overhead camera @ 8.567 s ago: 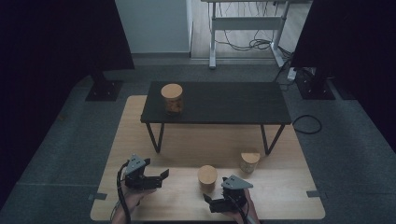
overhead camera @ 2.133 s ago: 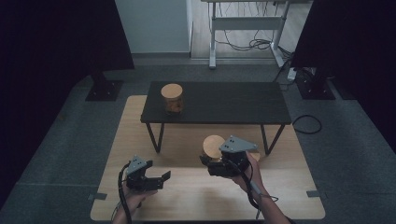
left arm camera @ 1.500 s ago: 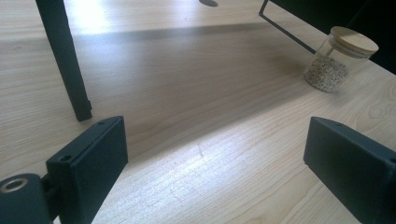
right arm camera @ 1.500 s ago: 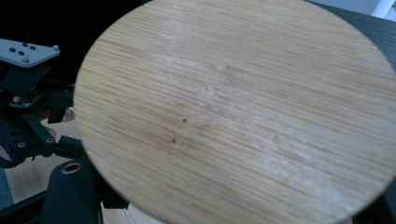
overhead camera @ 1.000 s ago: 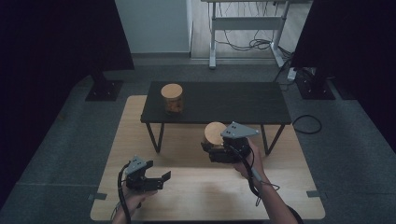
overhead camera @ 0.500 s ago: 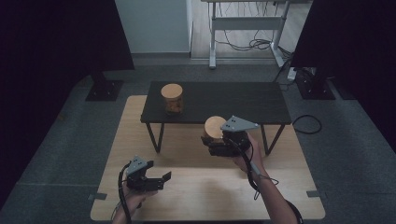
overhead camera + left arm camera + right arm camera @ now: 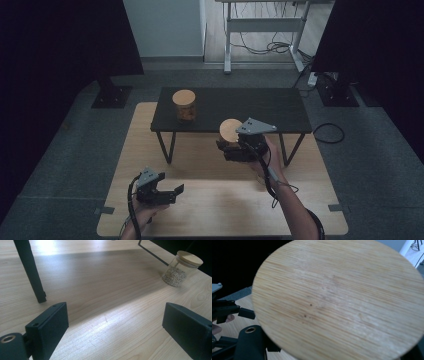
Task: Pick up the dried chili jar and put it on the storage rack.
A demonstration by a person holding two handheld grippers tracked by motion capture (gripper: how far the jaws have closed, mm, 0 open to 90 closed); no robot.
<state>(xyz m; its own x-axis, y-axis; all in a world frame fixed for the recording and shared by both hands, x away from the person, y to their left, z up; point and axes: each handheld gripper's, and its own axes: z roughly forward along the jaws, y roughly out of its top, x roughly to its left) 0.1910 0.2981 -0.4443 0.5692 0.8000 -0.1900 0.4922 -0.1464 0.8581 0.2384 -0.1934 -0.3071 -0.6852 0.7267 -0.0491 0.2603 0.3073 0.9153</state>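
Observation:
A glass jar with a round wooden lid [image 7: 230,129] hangs in the air just before the front edge of the low black table [image 7: 260,107], with my right gripper [image 7: 226,146] shut on it. In the right gripper view the lid [image 7: 339,300] is very close and hides the jar's body and most of the jaws. A second jar with brownish contents [image 7: 184,105] stands on the table's left part. A third jar with grainy contents [image 7: 178,271] stands on the wooden board. My left gripper [image 7: 174,194] [image 7: 115,332] rests low over the board, open, with nothing between its jaws.
The black table stands on thin metal legs [image 7: 30,270] on a light wooden board [image 7: 215,210], which lies on grey carpet. A white desk frame with cables [image 7: 262,30] stands at the back, and dark stands rise at both sides.
The right gripper has lifted the jar off the board and carried it up to the black table's front edge; over the last second it only crept slightly higher. The left gripper kept still.

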